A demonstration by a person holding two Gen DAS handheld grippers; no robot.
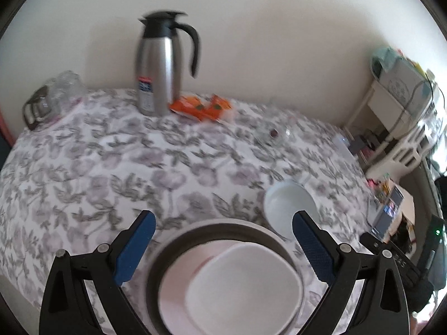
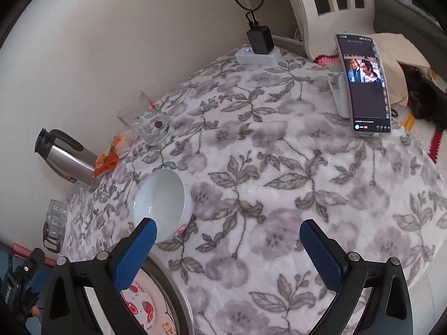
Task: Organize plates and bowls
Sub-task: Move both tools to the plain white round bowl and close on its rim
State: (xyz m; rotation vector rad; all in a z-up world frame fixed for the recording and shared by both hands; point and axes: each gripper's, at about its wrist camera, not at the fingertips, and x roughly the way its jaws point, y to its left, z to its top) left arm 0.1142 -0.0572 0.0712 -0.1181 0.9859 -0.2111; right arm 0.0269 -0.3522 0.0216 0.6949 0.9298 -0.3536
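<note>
Stacking looks partly done: a pale square plate (image 1: pixel 240 287) lies inside the round grey-rimmed plate (image 1: pixel 212 231) at the worktop's near edge, while the white ceramic bowl (image 2: pixel 162 203) stands loose just beyond. Both grippers' fingers are apart, empty.

White bowl (image 2: pixel 162 198), grey-and-lilac floral tablecloth (image 2: pixel 279 181), silver-and-black flask (image 1: pixel 160 64), orange packet (image 1: pixel 201 107).

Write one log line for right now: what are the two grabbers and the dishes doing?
left gripper: open above stacked plates | right gripper: open, empty | white bowl: on tablecloth, beside plates
</note>
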